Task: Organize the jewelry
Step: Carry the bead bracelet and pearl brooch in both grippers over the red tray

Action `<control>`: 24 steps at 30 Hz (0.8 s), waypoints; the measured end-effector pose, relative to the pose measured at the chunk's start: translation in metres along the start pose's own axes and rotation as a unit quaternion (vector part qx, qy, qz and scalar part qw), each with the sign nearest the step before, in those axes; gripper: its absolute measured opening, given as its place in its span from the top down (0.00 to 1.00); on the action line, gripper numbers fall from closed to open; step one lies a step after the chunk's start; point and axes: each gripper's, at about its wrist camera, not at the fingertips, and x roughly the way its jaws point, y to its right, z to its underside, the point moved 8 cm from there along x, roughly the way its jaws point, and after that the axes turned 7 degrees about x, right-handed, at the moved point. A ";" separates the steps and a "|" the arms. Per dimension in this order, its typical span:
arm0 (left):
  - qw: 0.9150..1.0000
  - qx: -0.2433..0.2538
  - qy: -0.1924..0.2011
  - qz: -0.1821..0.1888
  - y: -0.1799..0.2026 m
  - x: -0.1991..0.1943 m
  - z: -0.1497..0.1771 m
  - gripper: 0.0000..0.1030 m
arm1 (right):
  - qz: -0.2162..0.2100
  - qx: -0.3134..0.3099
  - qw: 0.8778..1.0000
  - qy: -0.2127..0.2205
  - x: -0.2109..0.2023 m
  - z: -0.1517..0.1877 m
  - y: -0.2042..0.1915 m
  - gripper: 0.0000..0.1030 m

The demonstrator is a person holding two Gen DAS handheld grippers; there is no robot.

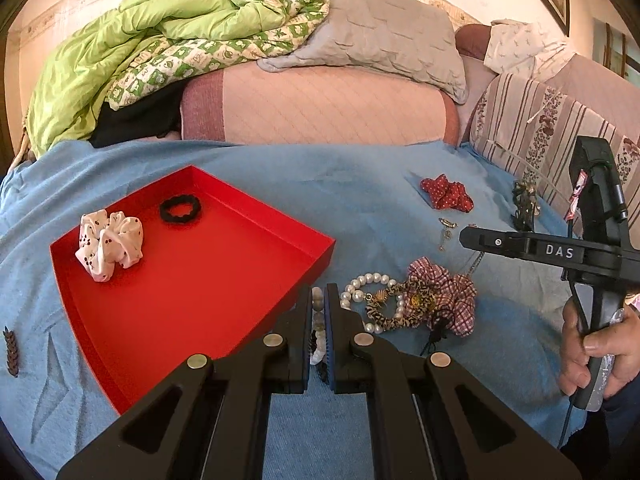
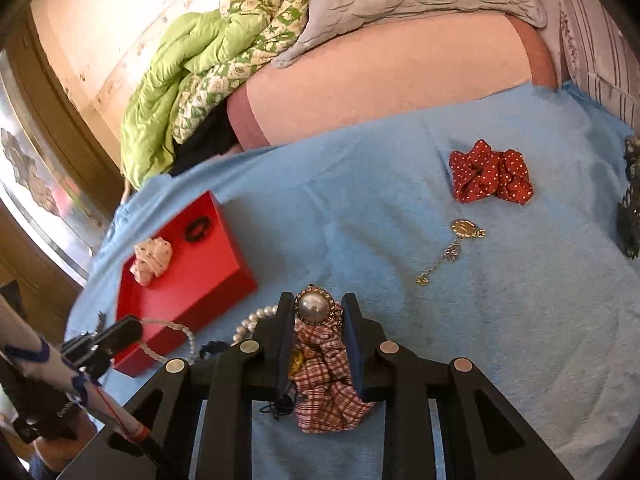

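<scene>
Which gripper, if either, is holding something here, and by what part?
The left gripper is shut on a beaded bracelet, pinching one side of its loop. The right gripper straddles the plaid scrunchie and pearl brooch; its jaws stand open, gripping nothing.

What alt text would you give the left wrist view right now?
The left gripper has its jaws shut on a bead bracelet beside a red tray on a blue blanket. The tray holds a white scrunchie and a black hair tie. To the right lie a pearl bracelet and a checked scrunchie, with the right gripper above them.
</scene>
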 end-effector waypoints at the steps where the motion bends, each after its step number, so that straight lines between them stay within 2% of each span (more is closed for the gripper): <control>1: 1.000 0.000 0.001 -0.001 -0.001 0.000 -0.001 0.95 | -0.003 0.000 1.000 0.001 -0.001 -0.001 -0.002 0.75; 15: 0.999 -0.034 0.027 -0.029 -0.037 -0.006 -0.020 0.95 | -0.064 -0.006 0.998 0.003 0.000 0.000 -0.048 0.75; 24: 0.996 -0.061 0.020 -0.059 -0.080 -0.004 -0.017 0.95 | -0.088 -0.016 0.996 -0.014 0.017 0.010 -0.085 0.75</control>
